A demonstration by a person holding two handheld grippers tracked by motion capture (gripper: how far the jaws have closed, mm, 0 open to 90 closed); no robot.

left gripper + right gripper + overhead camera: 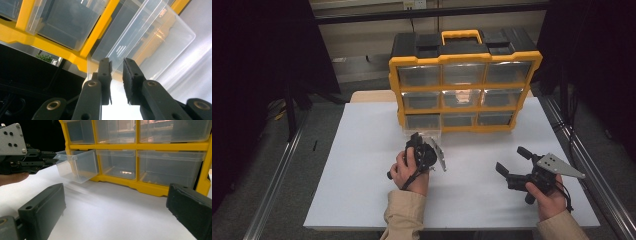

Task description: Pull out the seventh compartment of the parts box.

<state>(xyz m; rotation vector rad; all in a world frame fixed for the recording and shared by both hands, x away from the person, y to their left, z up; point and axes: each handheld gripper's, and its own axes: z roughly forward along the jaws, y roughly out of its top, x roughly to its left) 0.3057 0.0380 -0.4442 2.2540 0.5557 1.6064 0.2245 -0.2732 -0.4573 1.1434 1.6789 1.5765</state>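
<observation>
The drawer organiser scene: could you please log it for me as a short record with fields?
Organiser: yellow-framed cabinet of clear drawers, standing at the table's far edge
Bottom-left drawer: pulled partly out, tilted
Left tongs: jaws either side of that drawer's front lip, a narrow gap between them
Right tongs: open, holding nothing, apart from the cabinet
Drawer contents: none visible
</observation>
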